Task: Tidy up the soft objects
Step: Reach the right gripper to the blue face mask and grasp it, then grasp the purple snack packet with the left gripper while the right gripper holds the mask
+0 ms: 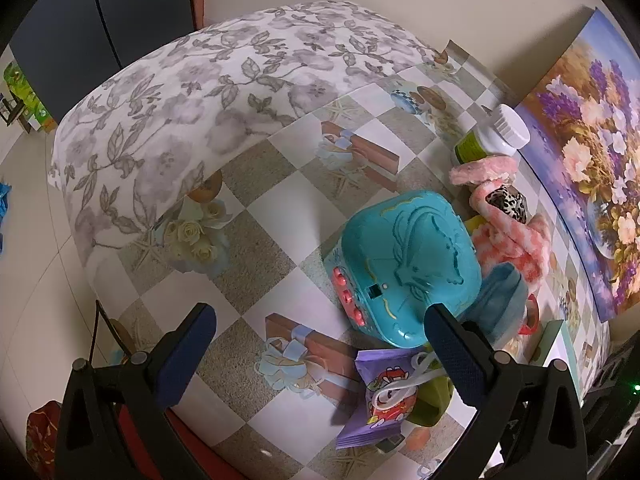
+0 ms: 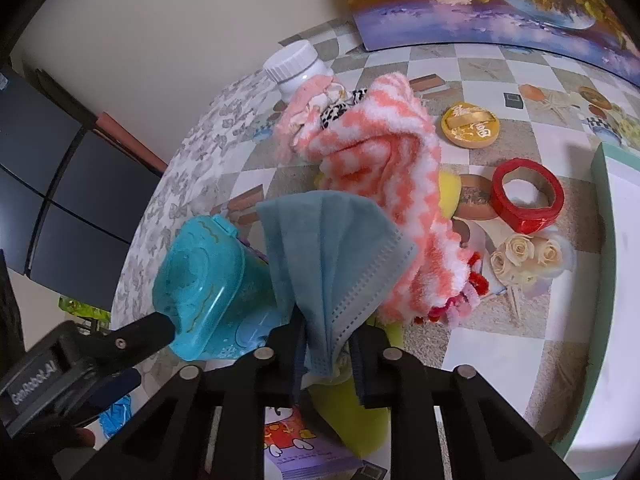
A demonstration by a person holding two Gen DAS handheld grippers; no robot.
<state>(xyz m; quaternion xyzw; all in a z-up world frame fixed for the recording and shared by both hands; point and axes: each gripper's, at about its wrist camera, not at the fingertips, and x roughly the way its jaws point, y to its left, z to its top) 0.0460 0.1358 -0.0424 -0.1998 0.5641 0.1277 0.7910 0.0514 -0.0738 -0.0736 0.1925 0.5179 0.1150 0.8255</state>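
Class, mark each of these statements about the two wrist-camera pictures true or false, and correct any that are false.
1. The right gripper is closed on a blue face mask. True.
2. The left gripper is clamped on the teal plastic case. False: its jaws stand wide apart with nothing between the pads.
3. A roll of red tape lies on the checkered tablecloth. True.
4. The white-capped bottle has a black cap. False: the cap is white.
5. The pink and white fuzzy cloth lies folded inside the teal plastic case. False: it is heaped on the table beside the case.
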